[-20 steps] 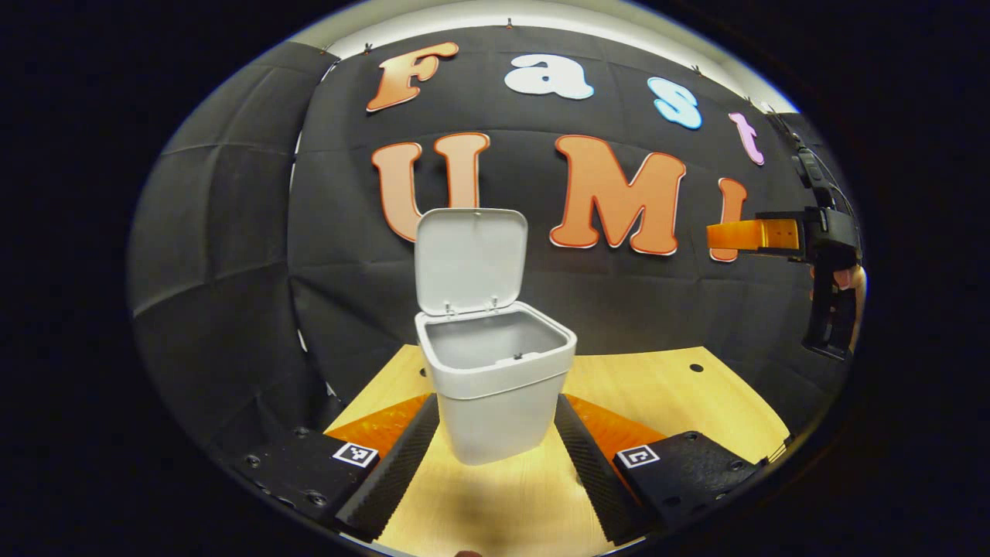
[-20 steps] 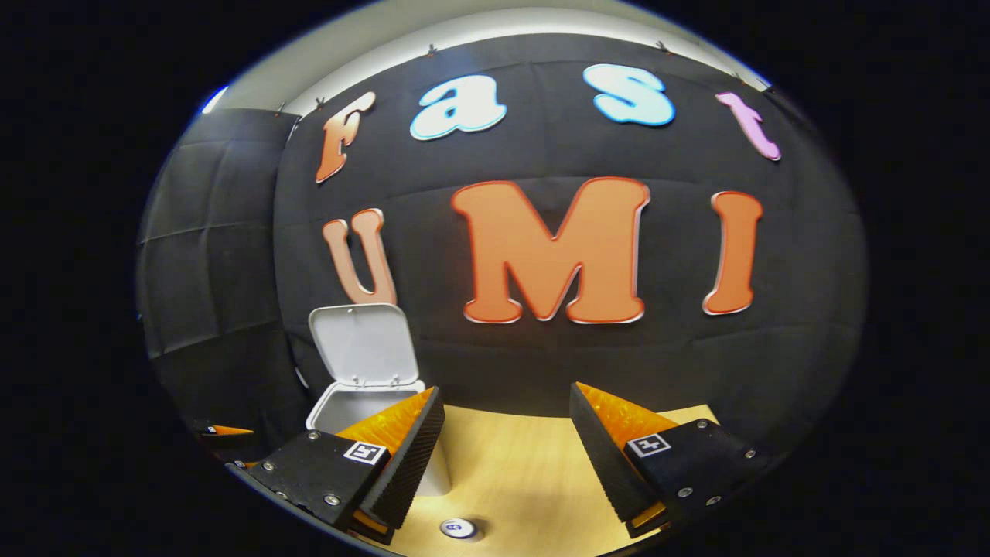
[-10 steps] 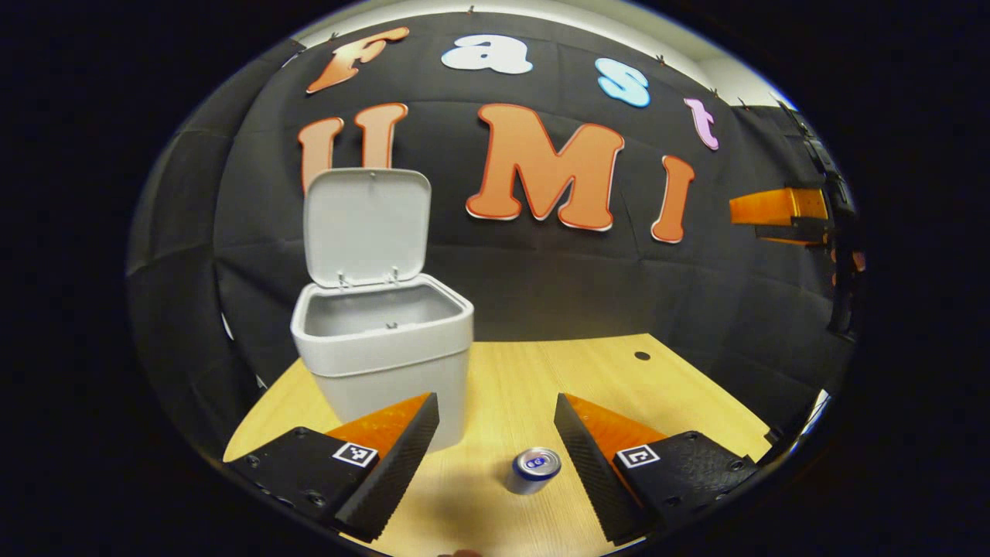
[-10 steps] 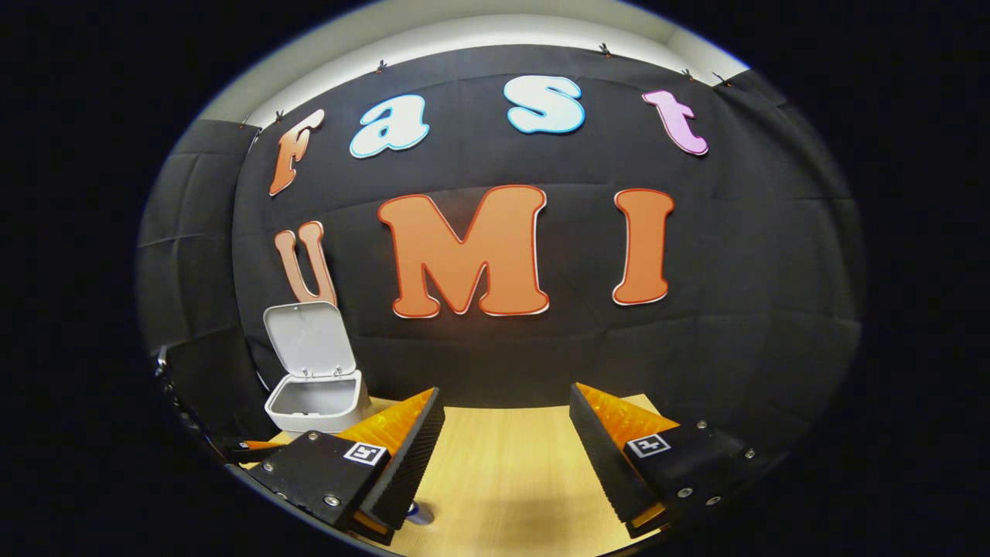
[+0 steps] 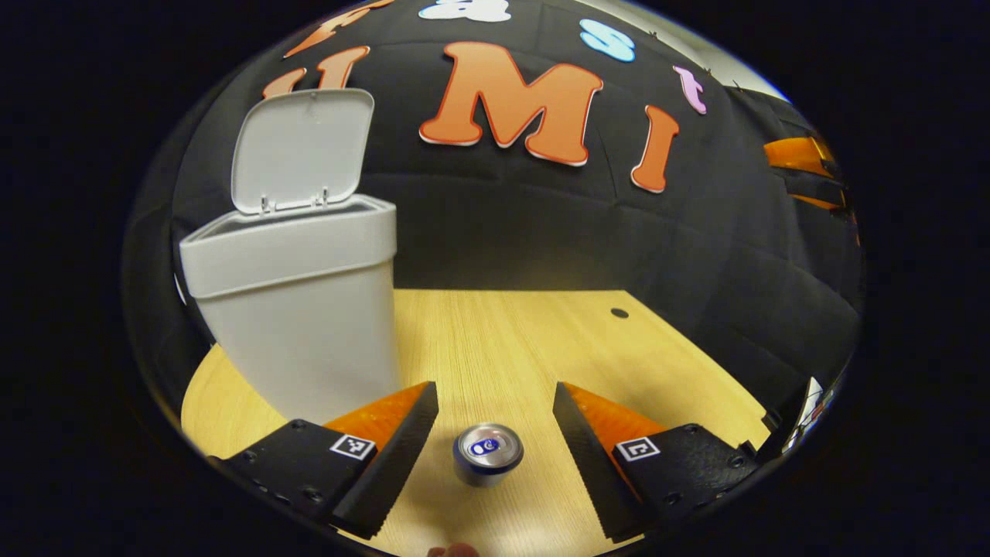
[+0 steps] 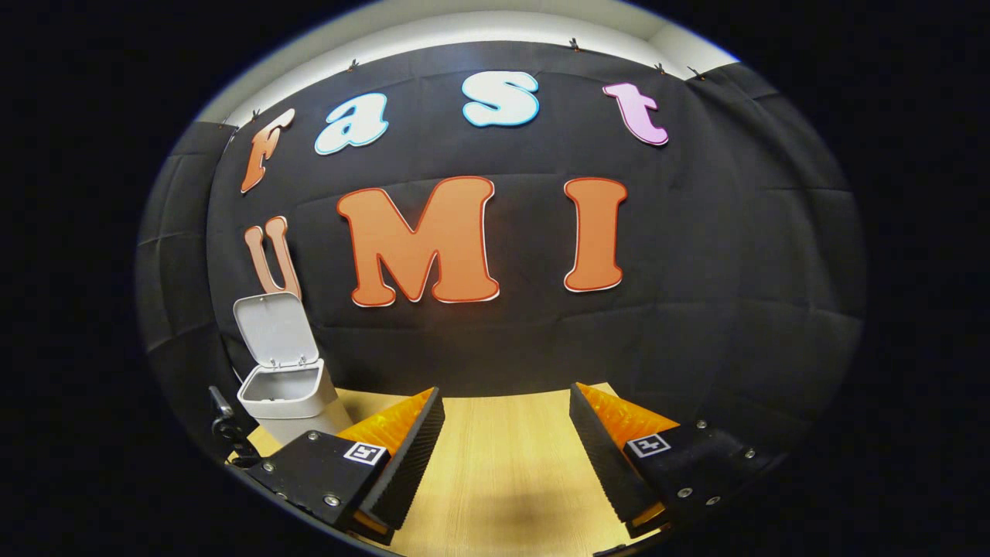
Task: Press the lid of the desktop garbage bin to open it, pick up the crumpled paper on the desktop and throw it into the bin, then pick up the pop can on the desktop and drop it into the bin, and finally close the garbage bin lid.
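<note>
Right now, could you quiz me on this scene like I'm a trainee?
1. True or false: the bin's lid is shut.
2. What stands between the left gripper's fingers? A) paper B) can C) cup
3. Fill in: the right gripper is open and holds ____.

Key:
1. False; the lid stands up over the bin.
2. B; the can stands upright on the table, with the fingers apart and not touching it.
3. Nothing.
</note>
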Available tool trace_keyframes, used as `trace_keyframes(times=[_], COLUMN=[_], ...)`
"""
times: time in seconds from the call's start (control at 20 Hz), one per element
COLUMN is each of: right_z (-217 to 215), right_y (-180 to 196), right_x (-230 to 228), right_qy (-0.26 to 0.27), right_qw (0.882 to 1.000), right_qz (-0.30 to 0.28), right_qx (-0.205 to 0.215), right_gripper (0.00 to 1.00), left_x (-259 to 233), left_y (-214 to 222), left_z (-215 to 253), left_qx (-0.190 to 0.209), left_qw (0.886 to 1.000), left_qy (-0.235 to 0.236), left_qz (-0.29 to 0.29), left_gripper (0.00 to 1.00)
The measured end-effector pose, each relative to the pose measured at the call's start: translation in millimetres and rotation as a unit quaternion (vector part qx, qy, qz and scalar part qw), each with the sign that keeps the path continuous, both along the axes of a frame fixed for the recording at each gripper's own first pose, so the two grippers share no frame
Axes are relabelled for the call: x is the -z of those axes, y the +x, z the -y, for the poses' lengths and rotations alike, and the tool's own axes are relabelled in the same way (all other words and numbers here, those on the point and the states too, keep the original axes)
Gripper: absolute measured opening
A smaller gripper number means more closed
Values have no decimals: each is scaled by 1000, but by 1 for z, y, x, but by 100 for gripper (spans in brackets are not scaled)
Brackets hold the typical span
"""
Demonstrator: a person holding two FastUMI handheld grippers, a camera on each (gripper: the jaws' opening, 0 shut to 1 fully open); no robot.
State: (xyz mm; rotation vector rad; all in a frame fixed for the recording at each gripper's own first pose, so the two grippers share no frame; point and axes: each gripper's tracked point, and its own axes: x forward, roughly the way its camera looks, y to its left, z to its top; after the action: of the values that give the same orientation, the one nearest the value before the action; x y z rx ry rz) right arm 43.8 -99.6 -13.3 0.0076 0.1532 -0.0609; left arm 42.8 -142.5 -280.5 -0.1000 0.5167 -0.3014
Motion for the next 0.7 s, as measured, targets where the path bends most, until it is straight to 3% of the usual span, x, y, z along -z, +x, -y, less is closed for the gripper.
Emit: trace_keyframes(times=[0.05,0.7], right_z=[3,15], right_y=[-3,-10], right_x=[-1,13], right_qy=[-1,-6], right_qw=[1000,999], right_qz=[-1,-27], right_qx=[5,21], right_gripper=[100,97], left_x=[10,137], left_y=[2,7], left_z=[2,15], left_qx=[1,17], left_qw=[1000,995], left_qy=[1,61], left_qz=[-5,-74], left_gripper=[98,98])
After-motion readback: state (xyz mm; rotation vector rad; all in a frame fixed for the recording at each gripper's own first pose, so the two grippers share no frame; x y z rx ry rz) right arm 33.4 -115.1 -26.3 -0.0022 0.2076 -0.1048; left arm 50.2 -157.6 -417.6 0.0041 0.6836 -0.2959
